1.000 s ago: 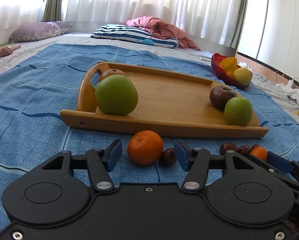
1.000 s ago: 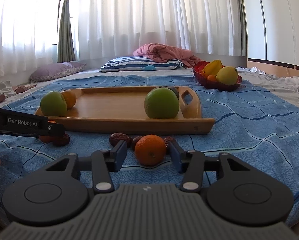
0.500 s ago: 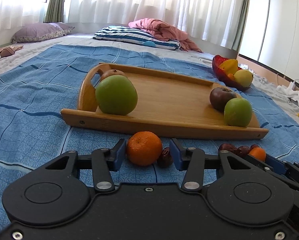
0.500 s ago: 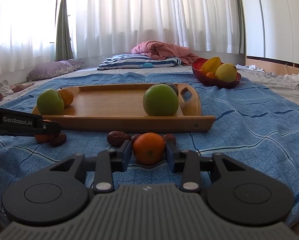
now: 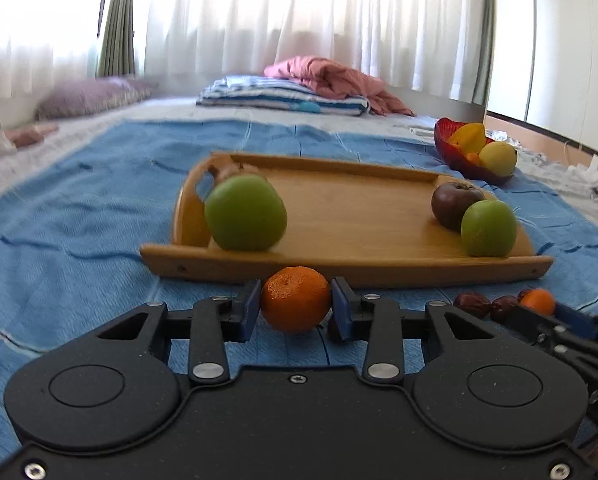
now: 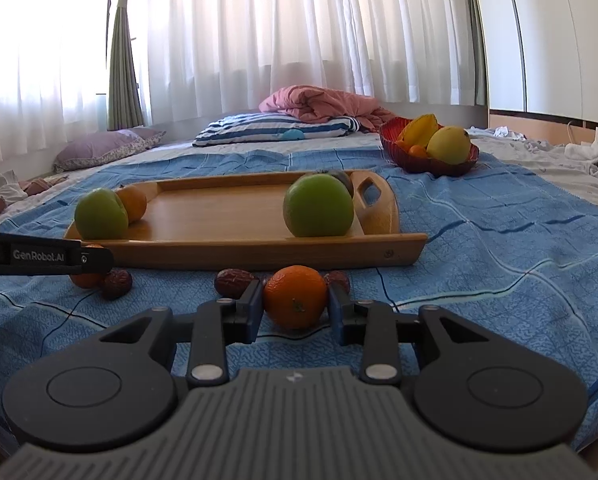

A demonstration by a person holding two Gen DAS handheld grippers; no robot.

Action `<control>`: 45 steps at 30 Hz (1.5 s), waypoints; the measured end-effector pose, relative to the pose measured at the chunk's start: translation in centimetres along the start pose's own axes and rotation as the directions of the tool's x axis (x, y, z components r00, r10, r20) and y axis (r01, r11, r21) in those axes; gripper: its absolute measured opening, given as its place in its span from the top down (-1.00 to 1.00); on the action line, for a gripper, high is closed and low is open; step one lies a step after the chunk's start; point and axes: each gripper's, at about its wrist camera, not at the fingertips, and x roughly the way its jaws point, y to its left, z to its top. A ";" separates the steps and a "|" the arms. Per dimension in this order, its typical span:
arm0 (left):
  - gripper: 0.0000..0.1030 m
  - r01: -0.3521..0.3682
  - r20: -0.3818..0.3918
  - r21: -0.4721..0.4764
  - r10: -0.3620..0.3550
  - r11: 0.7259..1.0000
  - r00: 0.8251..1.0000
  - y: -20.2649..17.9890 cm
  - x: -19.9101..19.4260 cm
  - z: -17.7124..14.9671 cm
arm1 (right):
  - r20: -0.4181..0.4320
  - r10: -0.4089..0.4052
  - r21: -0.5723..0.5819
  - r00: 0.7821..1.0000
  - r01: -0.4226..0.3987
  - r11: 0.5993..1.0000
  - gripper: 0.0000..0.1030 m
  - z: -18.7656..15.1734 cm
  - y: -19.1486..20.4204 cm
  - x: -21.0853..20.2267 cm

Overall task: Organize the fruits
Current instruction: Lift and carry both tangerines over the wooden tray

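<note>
Orange fruit sits between each pair of closing tongs: left tongs (image 5: 295, 307) pinch one mandarin (image 5: 295, 298), right tongs (image 6: 295, 304) another (image 6: 295, 295).

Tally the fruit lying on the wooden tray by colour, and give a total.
Green apples: 2
Orange fruit: 1
Dark reddish-brown fruit: 1
Total: 4

Two green apples (image 6: 101, 213), one tray (image 6: 219, 216)
</note>
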 end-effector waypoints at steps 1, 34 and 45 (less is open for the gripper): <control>0.30 0.001 0.009 0.007 -0.001 1.000 1.000 -0.1 -0.1 0.0 | 0.008 0.002 -0.002 1.000 -0.002 1.000 0.26 0.1 0.0 -0.1; 0.30 0.058 -0.069 -0.072 -0.063 0.996 0.996 3.3 7.5 16.2 | -0.164 0.083 0.051 0.983 -0.075 0.996 0.26 15.5 -3.1 10.8; 0.30 -0.012 -0.235 -0.075 -0.006 0.997 0.972 4.7 15.6 17.2 | -0.401 0.047 0.125 0.915 0.003 0.992 0.26 17.2 -4.9 20.8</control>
